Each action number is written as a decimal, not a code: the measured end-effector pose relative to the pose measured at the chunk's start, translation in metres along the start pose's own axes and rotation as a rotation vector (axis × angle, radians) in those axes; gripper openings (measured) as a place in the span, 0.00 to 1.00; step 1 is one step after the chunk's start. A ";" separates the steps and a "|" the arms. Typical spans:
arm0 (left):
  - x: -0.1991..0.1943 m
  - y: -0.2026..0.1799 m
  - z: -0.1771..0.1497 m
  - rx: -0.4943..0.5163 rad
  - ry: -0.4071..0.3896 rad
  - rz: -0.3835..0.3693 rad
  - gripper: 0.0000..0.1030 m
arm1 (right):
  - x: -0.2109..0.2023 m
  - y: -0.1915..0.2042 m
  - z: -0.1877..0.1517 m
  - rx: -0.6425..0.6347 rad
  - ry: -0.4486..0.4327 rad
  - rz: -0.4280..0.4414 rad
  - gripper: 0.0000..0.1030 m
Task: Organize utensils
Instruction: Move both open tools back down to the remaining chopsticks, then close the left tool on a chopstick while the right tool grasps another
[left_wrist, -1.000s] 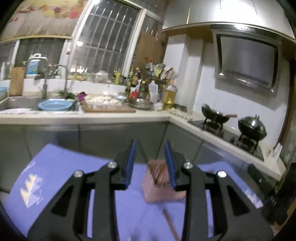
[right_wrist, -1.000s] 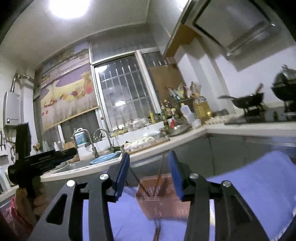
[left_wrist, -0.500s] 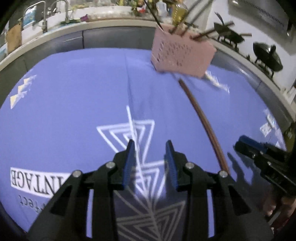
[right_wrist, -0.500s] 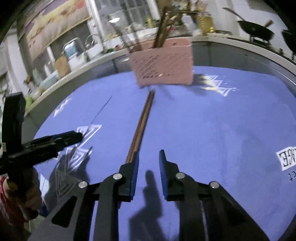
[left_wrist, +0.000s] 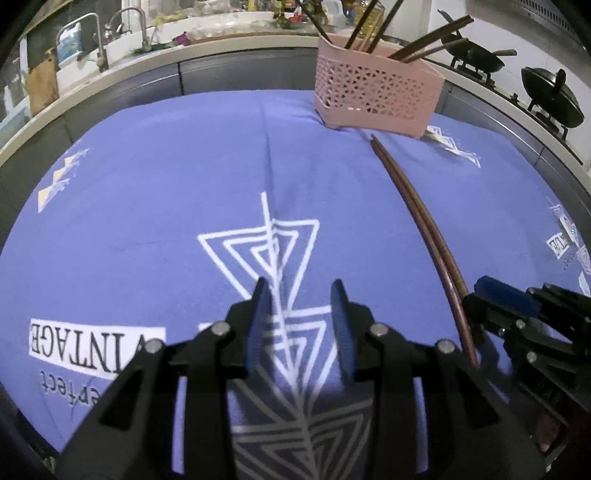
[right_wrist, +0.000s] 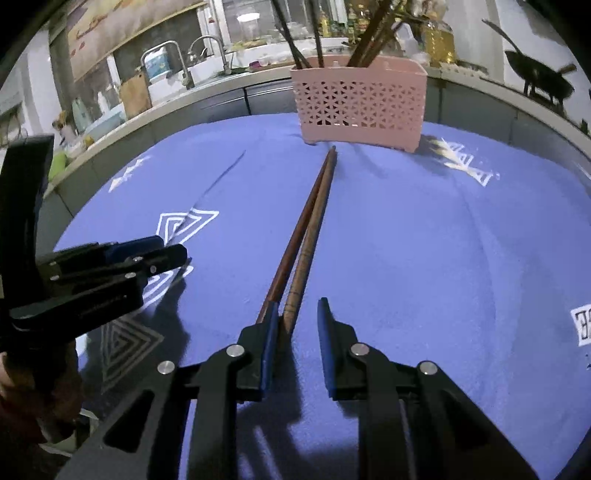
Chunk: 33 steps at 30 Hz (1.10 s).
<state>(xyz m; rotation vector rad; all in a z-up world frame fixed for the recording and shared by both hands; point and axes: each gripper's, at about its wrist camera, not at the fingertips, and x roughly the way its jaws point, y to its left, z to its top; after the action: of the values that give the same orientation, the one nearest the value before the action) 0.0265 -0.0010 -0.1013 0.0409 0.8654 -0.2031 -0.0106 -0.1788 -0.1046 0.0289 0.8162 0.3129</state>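
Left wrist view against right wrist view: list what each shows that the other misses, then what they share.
Only the left wrist view shows the lidded black pot on the stove and the white VINTAGE print on the cloth. Only the right wrist view shows the near ends of the chopsticks reaching in between the right tool's open fingers, one lying against the left finger. Both show the pink utensil basket, the purple cloth, the chopsticks, the sink faucet, and the left tool, open over bare cloth.
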 end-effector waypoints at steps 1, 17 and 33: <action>0.001 0.000 0.001 0.002 0.000 0.001 0.32 | 0.000 -0.001 0.000 0.002 -0.001 0.001 0.20; 0.004 -0.004 0.001 0.023 0.002 0.024 0.39 | 0.000 -0.008 -0.001 0.027 0.007 0.033 0.07; 0.019 -0.030 0.030 0.012 0.081 -0.062 0.59 | -0.024 -0.025 -0.030 0.109 0.023 0.092 0.07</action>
<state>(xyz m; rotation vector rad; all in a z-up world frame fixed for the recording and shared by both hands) 0.0551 -0.0372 -0.0948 0.0334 0.9465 -0.2660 -0.0414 -0.2122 -0.1114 0.1651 0.8553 0.3554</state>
